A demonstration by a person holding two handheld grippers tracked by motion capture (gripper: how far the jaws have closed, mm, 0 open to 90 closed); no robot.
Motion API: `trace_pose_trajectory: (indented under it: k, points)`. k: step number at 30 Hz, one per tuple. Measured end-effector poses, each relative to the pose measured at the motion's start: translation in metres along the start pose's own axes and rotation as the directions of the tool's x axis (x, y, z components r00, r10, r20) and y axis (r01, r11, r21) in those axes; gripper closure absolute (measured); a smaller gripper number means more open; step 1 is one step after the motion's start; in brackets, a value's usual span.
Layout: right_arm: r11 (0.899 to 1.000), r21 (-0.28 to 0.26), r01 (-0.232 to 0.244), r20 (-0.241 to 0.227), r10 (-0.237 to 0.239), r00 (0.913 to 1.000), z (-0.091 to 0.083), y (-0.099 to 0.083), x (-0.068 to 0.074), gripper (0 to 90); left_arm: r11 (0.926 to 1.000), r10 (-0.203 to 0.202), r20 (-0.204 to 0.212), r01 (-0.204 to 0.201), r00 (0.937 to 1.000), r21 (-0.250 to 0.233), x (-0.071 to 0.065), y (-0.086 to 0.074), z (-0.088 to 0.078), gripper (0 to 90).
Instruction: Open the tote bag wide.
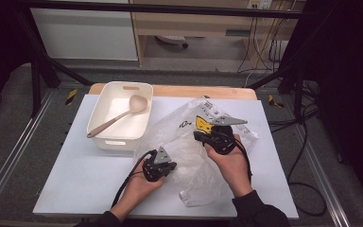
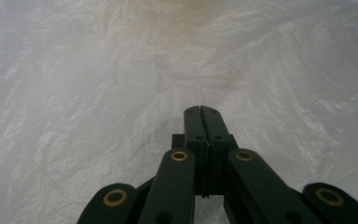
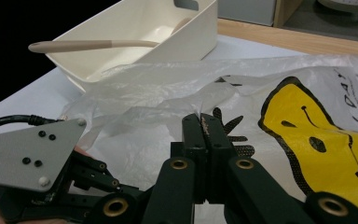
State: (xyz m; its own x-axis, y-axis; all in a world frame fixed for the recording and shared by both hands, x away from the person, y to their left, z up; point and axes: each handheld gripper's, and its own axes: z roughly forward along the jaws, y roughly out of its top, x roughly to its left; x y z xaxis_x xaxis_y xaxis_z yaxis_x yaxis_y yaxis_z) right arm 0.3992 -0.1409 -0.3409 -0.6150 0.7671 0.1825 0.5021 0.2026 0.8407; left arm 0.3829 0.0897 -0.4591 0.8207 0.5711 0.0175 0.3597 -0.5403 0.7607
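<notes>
— Both grippers on the plastic bag (image 1: 194, 156)?
— Yes; it lies crumpled mid-table, beside the white tub (image 1: 105, 124). The left gripper (image 2: 201, 112) has its jaws pressed together against it; the right gripper (image 3: 201, 120) pinches an edge.

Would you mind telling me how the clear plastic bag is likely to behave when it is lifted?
The plastic bag looks thin and crumpled, so it would probably sag and fold rather than hold shape. It seems very light. Its glossy film may slip, though both tongs, left and right, are shut on it.
</notes>
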Motion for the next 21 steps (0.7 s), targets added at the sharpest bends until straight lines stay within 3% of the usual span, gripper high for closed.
trace_pose_trajectory:
  k: [8, 19, 21]
  points:
    - [1.000, -0.024, -0.019, 0.016, 0.019, 0.9997, 0.005, 0.023, -0.011, 90.0, 0.9994, 0.033, -0.001, -0.033, 0.9994, 0.006, 0.000, 0.002, 0.001, 90.0]
    - [0.998, -0.057, -0.015, 0.046, 0.018, 0.9988, -0.006, 0.054, -0.022, 90.0, 0.9986, 0.051, -0.009, -0.051, 0.9986, 0.012, 0.001, 0.008, 0.007, 90.0]
    - [0.998, -0.063, -0.017, 0.052, 0.021, 0.9984, -0.010, 0.058, -0.023, 90.0, 0.9969, 0.074, -0.003, -0.074, 0.9972, 0.026, 0.003, 0.011, 0.008, 90.0]
